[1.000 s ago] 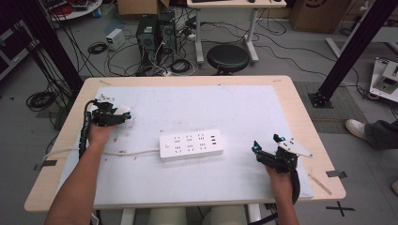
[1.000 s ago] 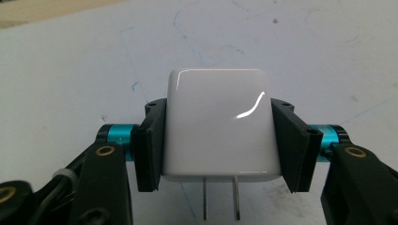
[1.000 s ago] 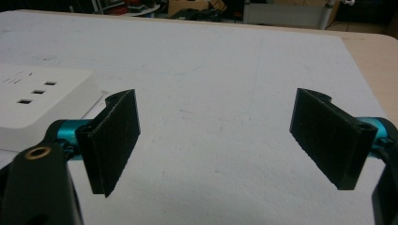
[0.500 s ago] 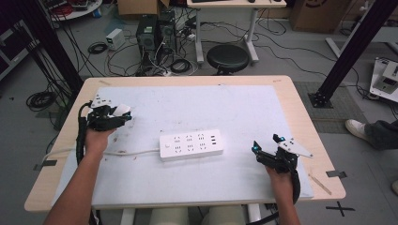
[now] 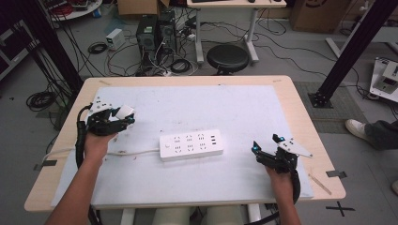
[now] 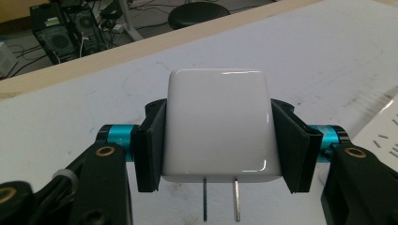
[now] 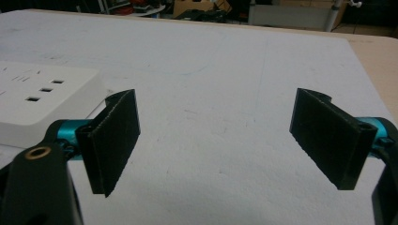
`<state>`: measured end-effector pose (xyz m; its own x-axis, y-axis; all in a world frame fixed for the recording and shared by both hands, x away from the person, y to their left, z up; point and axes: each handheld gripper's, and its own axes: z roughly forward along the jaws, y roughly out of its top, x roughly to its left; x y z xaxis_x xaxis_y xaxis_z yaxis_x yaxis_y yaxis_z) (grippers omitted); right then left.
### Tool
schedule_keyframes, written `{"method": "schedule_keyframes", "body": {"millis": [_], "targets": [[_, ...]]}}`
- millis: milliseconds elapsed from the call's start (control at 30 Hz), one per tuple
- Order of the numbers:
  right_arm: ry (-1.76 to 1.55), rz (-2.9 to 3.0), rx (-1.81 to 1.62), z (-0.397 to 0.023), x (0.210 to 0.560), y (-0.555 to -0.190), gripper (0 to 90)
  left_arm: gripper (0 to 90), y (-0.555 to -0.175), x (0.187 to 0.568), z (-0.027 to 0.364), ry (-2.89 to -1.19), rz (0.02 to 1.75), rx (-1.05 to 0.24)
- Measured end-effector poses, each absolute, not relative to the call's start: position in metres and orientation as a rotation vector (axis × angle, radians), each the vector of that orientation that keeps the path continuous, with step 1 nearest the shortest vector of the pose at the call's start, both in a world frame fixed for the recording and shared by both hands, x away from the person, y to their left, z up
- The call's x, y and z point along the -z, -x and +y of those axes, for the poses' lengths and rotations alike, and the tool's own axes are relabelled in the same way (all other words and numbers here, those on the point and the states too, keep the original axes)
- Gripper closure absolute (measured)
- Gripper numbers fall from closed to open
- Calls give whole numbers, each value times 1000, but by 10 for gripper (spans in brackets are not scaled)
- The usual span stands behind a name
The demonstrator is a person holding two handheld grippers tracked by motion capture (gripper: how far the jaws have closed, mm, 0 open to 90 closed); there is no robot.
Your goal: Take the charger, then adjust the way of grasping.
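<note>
White charger [image 6: 218, 126] pinched between jaws of left gripper [image 5: 123, 117], prongs pointing down, above counter [image 5: 300, 112] left of power strip [image 5: 191, 145]. Right gripper [image 5: 265, 151] jaws spread, empty.

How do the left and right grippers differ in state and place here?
The left gripper is shut on a white charger, prongs toward the camera; the right gripper is open with nothing between its pads. The left sits left of the power strip, the right on the other side. Both have black pads.
</note>
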<state>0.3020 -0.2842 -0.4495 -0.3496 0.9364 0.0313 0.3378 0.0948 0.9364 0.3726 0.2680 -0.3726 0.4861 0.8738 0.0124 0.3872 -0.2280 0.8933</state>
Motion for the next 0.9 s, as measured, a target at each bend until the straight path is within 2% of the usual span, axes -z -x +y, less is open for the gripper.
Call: {"method": "schedule_keyframes", "body": {"millis": [467, 900], "targets": [[-1248, 1762, -1250, -284, 450, -302, 168, 425, -351, 367, 248, -1841, 959, -648], [-1203, 1795, -1256, -283, 449, -301, 168, 425, -323, 376, 215, -1910, 811, -573]]}}
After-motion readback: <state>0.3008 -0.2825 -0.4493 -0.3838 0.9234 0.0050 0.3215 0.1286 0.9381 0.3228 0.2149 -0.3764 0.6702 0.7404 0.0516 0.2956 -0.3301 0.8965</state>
